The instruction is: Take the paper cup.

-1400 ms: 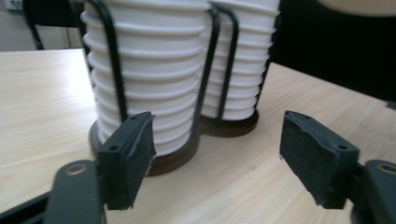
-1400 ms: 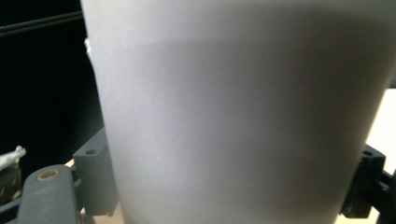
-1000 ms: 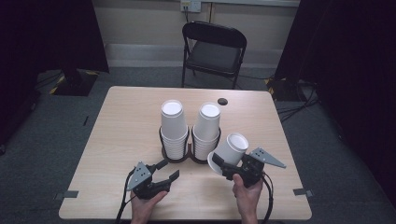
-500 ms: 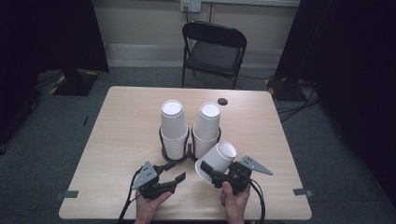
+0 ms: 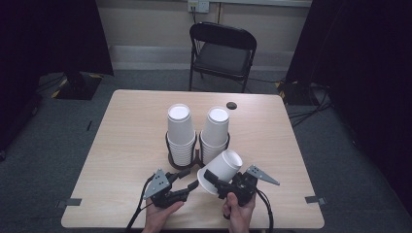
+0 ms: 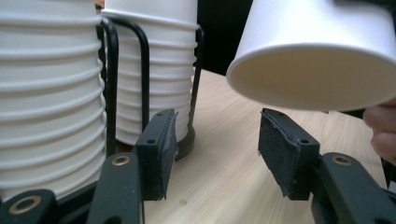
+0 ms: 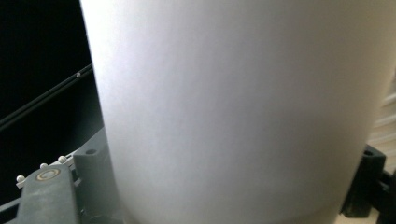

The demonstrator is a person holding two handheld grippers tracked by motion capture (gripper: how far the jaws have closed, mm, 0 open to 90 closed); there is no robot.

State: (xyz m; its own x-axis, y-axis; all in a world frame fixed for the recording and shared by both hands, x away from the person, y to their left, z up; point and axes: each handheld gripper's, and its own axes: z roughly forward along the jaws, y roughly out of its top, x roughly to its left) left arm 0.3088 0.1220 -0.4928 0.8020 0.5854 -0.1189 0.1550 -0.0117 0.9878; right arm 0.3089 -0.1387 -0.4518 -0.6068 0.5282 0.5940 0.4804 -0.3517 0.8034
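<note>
At the near edge of the table [image 5: 121, 145], in front of the two stacks of paper cups, the single cup [image 5: 221, 170] you hold has swung over within the last second: it stood nearly upright by the right-hand stack [image 5: 214, 133], and now it lies tipped, base pointing up and away, open mouth turned down and left toward your left gripper [image 5: 187, 180]. It has also shifted a little leftward and lower. That reads as a hand-over or re-grip being set up, the cup freed from the stacks and offered mouth-first.

Your right gripper [image 5: 217, 183] is closed on the cup's wall close to its rim; in the right gripper view the white wall [image 7: 233, 112] sits squeezed between both jaws. Your right hand [image 5: 238, 211] holds the tool low, angled up and left.

Your left gripper [image 6: 215, 154] stands wide apart and holds nothing. In the left gripper view the cup's rim [image 6: 317, 70] hangs just above and beyond the far pad [image 6: 282, 154], not touching. Your left hand [image 5: 163, 216] rests near the table edge, tool aimed right and up, with the black wire holder [image 6: 140, 60] and the left-hand stack [image 5: 180, 131] close beside it.
</note>
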